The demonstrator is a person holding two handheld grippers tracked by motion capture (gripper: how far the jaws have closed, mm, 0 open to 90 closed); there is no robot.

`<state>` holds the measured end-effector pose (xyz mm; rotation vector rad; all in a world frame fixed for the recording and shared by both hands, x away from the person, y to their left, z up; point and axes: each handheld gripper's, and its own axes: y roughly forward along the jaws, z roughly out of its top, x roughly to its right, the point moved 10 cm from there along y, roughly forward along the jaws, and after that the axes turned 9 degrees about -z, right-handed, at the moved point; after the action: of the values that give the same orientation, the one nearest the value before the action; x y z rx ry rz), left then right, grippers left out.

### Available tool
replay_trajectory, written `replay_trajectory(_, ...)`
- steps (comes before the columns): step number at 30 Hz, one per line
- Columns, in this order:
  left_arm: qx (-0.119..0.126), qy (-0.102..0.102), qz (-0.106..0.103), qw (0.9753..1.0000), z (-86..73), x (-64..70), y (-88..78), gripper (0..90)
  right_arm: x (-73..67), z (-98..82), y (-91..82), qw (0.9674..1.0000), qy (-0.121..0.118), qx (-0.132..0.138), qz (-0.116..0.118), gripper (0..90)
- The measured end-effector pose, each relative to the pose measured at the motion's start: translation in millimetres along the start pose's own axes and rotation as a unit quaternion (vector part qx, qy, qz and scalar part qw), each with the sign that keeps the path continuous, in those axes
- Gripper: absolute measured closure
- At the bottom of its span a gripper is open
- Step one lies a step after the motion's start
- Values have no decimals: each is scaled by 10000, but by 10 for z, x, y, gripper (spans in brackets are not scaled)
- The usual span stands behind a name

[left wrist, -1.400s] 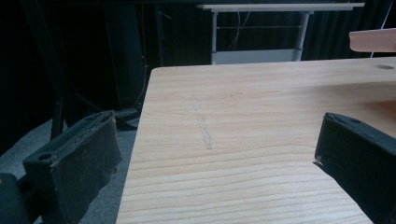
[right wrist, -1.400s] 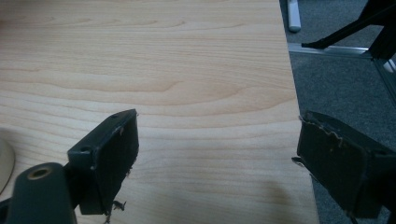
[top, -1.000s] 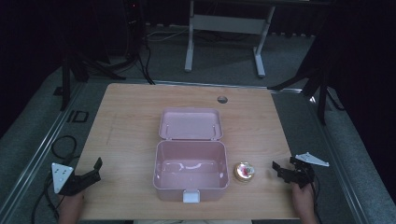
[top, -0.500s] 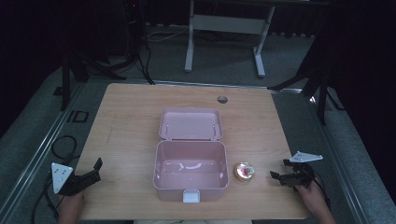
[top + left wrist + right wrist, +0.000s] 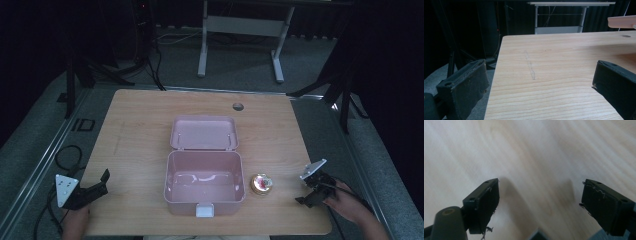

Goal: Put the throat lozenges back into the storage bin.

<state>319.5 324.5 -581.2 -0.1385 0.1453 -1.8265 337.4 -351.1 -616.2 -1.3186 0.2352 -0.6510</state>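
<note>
1. Box (image 5: 204, 182) of pink plastic stands in the middle of the table (image 5: 135, 135), with its lid (image 5: 204, 133) open and laid back; we see nothing inside except a pale glare.
2. Just beside the box, on its right, lies a small round tin (image 5: 262, 184), apart from the wall.
3. Our left gripper (image 5: 92, 190) rests at the near left edge, jaws wide, with only bare wood between them.
4. Our right gripper (image 5: 310, 192) is near the right edge, tilted down to the table, jaws wide and empty.
5. We judge that nothing is grasped yet; probably the tin goes into the box.
6. The right gripper must next reach left to the tin and close on its rim.
</note>
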Motion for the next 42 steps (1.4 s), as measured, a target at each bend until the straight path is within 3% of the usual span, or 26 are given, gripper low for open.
replay_trajectory(7, 2, 5, -7, 10000, 0, 2, -1, 4, -24, -4, -73, 9957, -544, -740, 111, 147)
replay_trajectory(11, 5, -1, -12, 10000, 1, 2, -1, 4, -68, -26, -99, 9887, -833, -1221, 247, 146)
replay_trajectory(15, 11, -2, -18, 10000, 1, 1, -2, 4, -85, -77, -136, 9789, -1018, -1747, 302, 144)
replay_trajectory(18, 17, -1, -20, 10000, 2, 1, -2, 4, -94, -67, -165, 9756, -1050, -1901, 330, 145)
replay_trajectory(23, 15, -1, -28, 10000, 2, 3, -2, 4, -154, -57, -181, 9736, -1011, -1993, 469, 147)
replay_trajectory(25, 18, 0, -28, 10000, 2, 3, -2, 4, -167, -56, -175, 9727, -1160, -1973, 388, 136)
replay_trajectory(27, 18, -3, -30, 10000, 2, 2, -3, 4, -207, -47, -174, 9720, -1224, -1954, 459, 133)
replay_trajectory(34, 22, -6, -37, 10000, 2, 3, -3, 4, -231, 65, -134, 9743, -1209, -1855, 423, 134)
replay_trajectory(42, 24, -11, -49, 10000, 3, 4, -3, 4, -255, 327, -52, 9745, -1461, -1658, 385, 136)
